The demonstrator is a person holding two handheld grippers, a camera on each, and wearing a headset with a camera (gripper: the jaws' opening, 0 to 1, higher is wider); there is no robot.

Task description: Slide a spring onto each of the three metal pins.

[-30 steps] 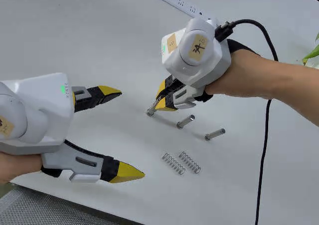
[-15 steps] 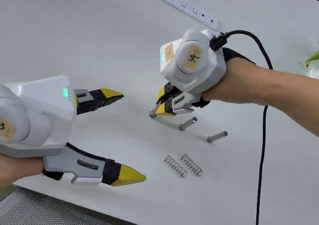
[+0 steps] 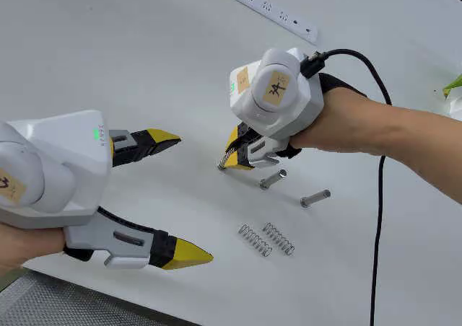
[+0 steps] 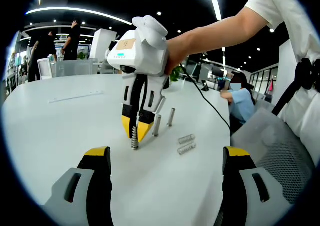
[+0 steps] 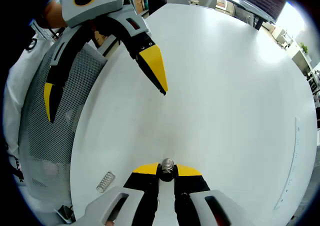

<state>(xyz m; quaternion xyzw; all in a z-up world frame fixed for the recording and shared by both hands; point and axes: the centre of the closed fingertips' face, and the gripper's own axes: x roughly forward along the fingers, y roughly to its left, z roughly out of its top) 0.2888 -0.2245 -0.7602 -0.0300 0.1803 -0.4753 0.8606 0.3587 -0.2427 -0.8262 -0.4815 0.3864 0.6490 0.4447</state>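
Observation:
Three metal pins stand upright on the white table [image 3: 130,45]. My right gripper [image 3: 232,158] is shut on a spring [image 3: 225,159] threaded over the leftmost pin [image 3: 221,166]; from the left gripper view the right gripper [image 4: 136,131] holds this spring [image 4: 134,138] just above the tabletop. The right gripper's own view shows the spring's end [image 5: 167,167] between its yellow tips [image 5: 167,170]. Two bare pins [image 3: 272,178] [image 3: 315,197] stand to its right. Two loose springs [image 3: 254,239] [image 3: 277,237] lie nearer me. My left gripper [image 3: 193,195] hovers open at the left, holding nothing.
A white power strip [image 3: 267,7] lies along the table's far side. A black cable [image 3: 379,196] trails from the right gripper across the table's right part. The table's near edge and a grey mesh chair [image 3: 43,304] are at the bottom left.
My right gripper has edged slightly down and left with the spring on the leftmost pin. The left gripper has stayed open in place.

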